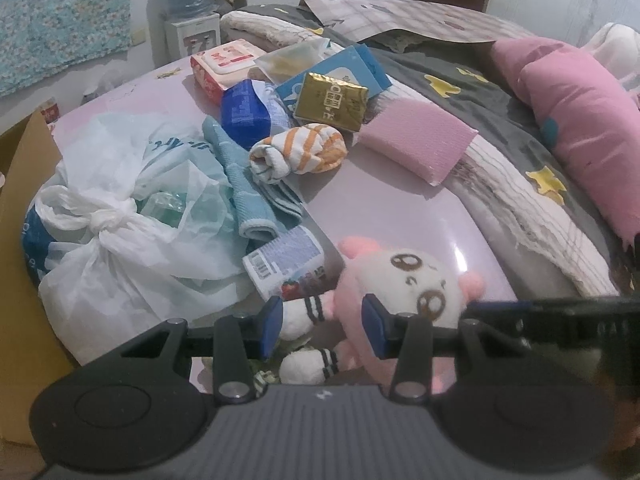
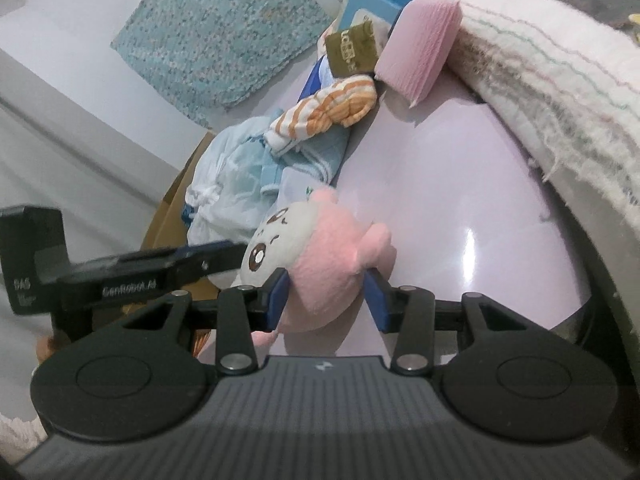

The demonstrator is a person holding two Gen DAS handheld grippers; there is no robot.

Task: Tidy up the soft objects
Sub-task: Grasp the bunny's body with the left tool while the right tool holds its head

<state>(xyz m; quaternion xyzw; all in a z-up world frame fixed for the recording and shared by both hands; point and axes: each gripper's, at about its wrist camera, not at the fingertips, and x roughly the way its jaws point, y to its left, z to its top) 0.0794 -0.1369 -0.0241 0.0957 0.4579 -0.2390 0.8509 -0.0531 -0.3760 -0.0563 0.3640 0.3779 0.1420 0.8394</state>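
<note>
A pink plush toy (image 1: 408, 280) with a white face hangs just above the glossy lilac table (image 1: 392, 208). My right gripper (image 2: 327, 300) is shut on the plush toy (image 2: 328, 256), pads squeezing its pink body. My left gripper (image 1: 323, 328) comes in from the other side, and its pads close on the toy's striped white legs and lower body. Each view shows the other gripper too: the left gripper (image 2: 236, 248) at the toy's face, the right gripper (image 1: 480, 314) at the right. Further back lie an orange-striped rolled sock (image 1: 304, 152), a teal towel (image 1: 248, 188) and a pink sponge (image 1: 416, 140).
A knotted white plastic bag (image 1: 120, 216) and a cardboard box (image 1: 24, 200) fill the left. A printed cup (image 1: 284, 264) lies by the toy. Packets and boxes, one gold (image 1: 332, 100), crowd the back. A fringed blanket (image 1: 520, 208) and pink pillow (image 1: 580, 120) border the right.
</note>
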